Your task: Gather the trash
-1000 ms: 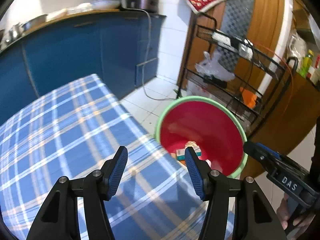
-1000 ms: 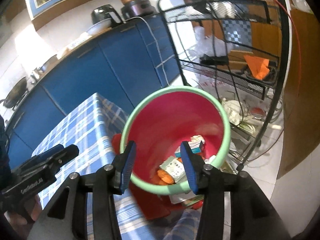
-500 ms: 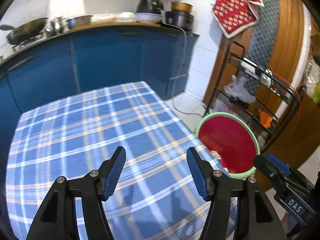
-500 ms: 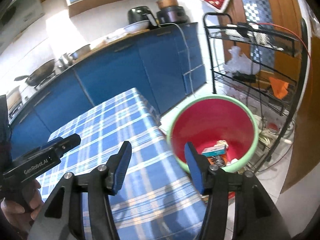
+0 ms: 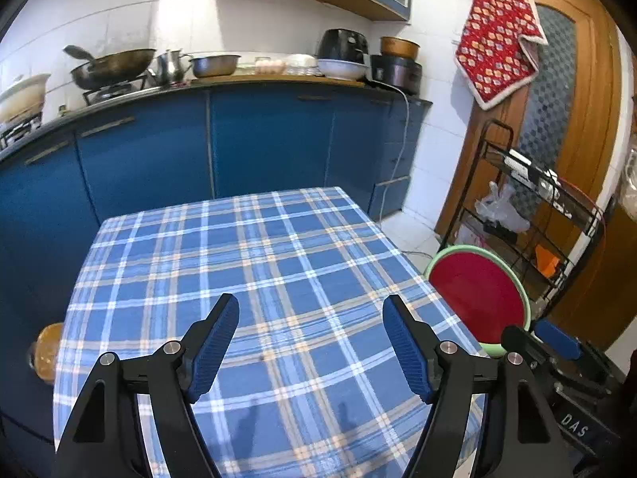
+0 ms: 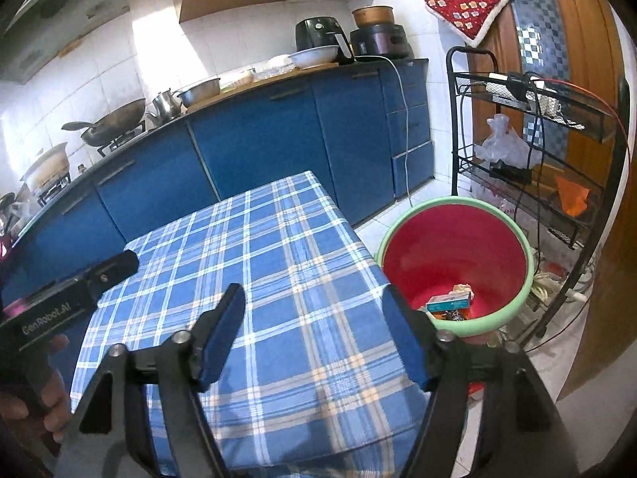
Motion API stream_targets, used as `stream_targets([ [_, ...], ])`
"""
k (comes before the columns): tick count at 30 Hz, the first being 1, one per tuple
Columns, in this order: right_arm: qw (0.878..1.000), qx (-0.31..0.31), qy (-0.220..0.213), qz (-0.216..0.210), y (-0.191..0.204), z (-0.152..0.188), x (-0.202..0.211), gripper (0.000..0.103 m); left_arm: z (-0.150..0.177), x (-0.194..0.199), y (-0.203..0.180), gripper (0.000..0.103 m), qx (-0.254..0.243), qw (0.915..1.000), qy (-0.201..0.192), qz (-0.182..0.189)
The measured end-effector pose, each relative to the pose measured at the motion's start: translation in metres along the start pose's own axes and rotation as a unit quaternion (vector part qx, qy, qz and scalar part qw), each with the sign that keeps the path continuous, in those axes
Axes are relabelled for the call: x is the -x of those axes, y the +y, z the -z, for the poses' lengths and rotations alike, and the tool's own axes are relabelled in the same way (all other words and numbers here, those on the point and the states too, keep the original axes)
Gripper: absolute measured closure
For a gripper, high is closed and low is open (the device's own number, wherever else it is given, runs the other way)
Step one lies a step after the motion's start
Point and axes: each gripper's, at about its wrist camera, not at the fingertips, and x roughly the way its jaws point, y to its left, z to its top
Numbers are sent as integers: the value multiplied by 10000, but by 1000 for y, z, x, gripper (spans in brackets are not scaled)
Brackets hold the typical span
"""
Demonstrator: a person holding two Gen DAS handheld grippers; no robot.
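A red bin with a green rim (image 6: pixel 454 247) stands on the floor at the right of the table; it also shows in the left wrist view (image 5: pixel 477 290). Small boxes and scraps of trash (image 6: pixel 450 304) lie at its bottom. The table has a blue plaid cloth (image 5: pixel 254 263), bare of loose items in both views (image 6: pixel 274 263). My left gripper (image 5: pixel 310 346) is open and empty above the table's near part. My right gripper (image 6: pixel 314 338) is open and empty above the table's right edge, beside the bin.
Blue kitchen cabinets (image 5: pixel 239 139) run behind the table, with pans and appliances on the counter. A black wire rack (image 6: pixel 529 151) stands behind the bin, by a wooden door (image 5: pixel 573 119). A round brown object (image 5: pixel 47 350) sits low at the table's left.
Both grippers have pulled back and up from over the bin, so the whole table now shows. Both stay open and empty.
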Motion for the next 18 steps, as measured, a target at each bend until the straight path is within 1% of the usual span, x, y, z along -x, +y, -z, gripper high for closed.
stream_targets([
  [2, 10000, 32, -16, 19, 2, 2, 2, 24, 1, 5, 4, 27, 57, 10000, -36, -51],
  [5, 10000, 48, -31, 8, 5, 4, 6, 22, 3, 8, 9, 26, 99, 9999, -24, -137],
  [13, 9999, 110, -132, -2, 12, 3, 14, 22, 7, 11, 16, 26, 245, 9995, -10, -201],
  [18, 9999, 115, -120, -23, 13, 3, 15, 22, 7, 11, 17, 26, 239, 9995, -5, -206],
])
